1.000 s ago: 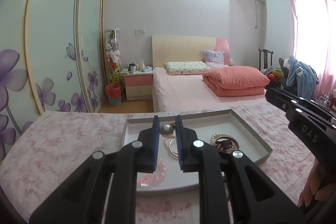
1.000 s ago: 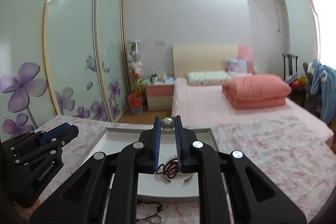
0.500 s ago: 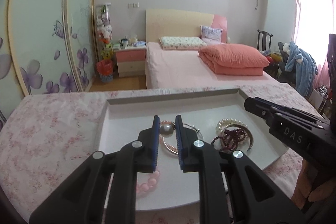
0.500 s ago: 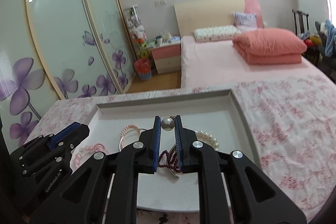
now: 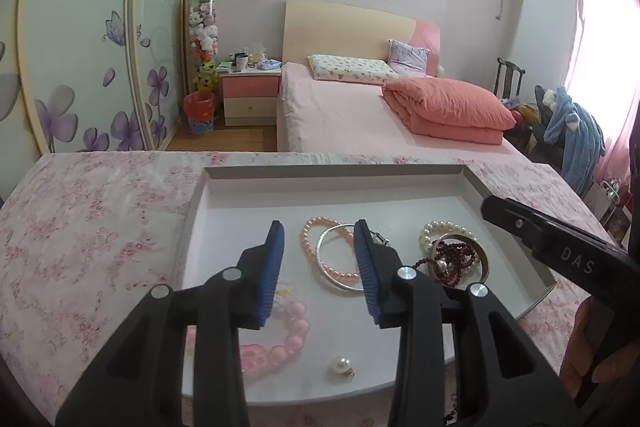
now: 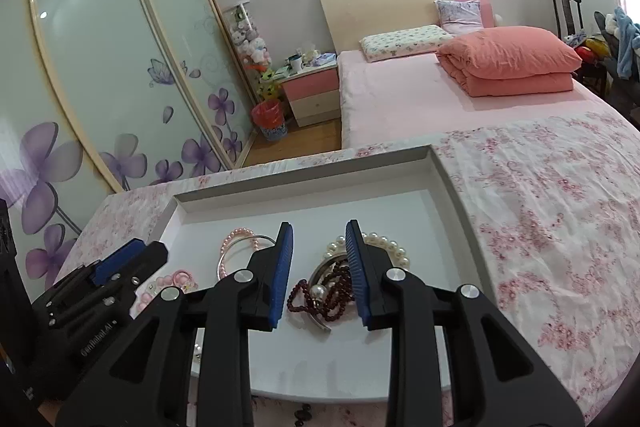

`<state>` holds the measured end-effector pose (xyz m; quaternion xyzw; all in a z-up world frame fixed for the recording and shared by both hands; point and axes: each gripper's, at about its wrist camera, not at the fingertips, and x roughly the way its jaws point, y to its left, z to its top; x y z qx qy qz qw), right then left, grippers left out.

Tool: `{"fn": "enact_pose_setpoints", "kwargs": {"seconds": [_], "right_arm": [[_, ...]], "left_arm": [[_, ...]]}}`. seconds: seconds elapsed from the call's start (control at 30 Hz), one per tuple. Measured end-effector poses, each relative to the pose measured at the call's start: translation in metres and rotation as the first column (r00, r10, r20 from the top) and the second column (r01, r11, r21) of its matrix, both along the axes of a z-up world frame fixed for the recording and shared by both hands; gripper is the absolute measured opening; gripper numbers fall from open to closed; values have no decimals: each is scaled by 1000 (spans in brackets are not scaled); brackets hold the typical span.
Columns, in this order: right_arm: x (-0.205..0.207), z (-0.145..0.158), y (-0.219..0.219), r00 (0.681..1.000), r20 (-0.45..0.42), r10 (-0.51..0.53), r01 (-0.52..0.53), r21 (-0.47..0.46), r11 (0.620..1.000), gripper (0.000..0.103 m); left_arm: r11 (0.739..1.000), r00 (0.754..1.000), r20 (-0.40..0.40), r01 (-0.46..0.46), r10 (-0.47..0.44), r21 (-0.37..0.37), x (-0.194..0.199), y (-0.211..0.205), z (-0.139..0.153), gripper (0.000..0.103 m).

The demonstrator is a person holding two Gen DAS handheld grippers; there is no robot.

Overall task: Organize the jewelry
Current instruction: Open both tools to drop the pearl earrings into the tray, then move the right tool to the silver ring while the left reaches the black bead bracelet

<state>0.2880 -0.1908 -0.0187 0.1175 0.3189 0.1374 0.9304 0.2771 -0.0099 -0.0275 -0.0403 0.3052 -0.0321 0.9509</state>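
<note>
While both pairs of blue-padded jaws are opening over the shallow white rectangular tray (image 5: 404,174), we see that each has let go of the pearl earring it pinched a second ago and half a second ago. Our left gripper (image 5: 319,269) now holds nothing, and its round white pearl earring with a small metal clasp (image 5: 341,365) lies loose on the tray floor near the front edge, below and just to the right of the gap between the jaws, beside the chunky pale pink bead bracelet (image 5: 276,345). Our right gripper (image 6: 319,265) is likewise released; a second white pearl (image 6: 318,291) rests on the dark red bead strand (image 6: 320,301) that lies coiled over a silver metal bangle (image 6: 320,323), directly beneath the gap and touching neither pad. Compared with the earlier views, both tools have also sunk toward the tray and tipped forward, so its whole floor is in sight. We judge that two more pieces have thus been delivered into the tray, joining the thin silver bangle (image 5: 334,275), the small pink pearl bracelet (image 5: 312,231) and the white pearl bracelet (image 5: 444,229) at the far side. Dark beads (image 6: 304,409) show on the pink flowered cloth (image 6: 560,211) just outside the tray's near edge, so something probably remains to be gathered, and both tools would have to back away from the tray to reach it.
</note>
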Motion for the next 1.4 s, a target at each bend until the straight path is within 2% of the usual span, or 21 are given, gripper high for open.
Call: {"fn": "enact_pose_setpoints", "kwargs": {"seconds": [0.4, 0.63, 0.8, 0.93, 1.07, 1.27, 1.4], "right_arm": [[-22, 6, -8, 1000, 14, 1, 0, -2, 1000, 29], [-54, -6, -11, 998, -26, 58, -59, -63, 996, 29], [-77, -33, -5, 976, -144, 165, -182, -117, 976, 29], [-92, -49, 7, 954, -200, 222, -258, -180, 949, 29], [-94, -56, 21, 946, -217, 241, -288, -224, 931, 29], [-89, -57, 34, 949, -197, 244, -295, -295, 909, 29], [-90, -57, 34, 952, -192, 239, -290, -305, 907, 23]], "left_arm": [[1000, 1000, 5, 17, -17, 9, -33, -3, 9, 37], [1000, 1000, -6, 22, -22, 5, -60, 5, 7, 40], [1000, 1000, -6, -17, 17, -18, -78, 26, 8, 43], [998, 999, 0, -51, 51, -34, -87, 41, 11, 44], [996, 997, 0, -71, 72, -47, -92, 52, 12, 45], [997, 998, -6, -66, 66, -51, -96, 53, 11, 45], [997, 999, -12, -49, 49, -53, -99, 47, 10, 45]]}}
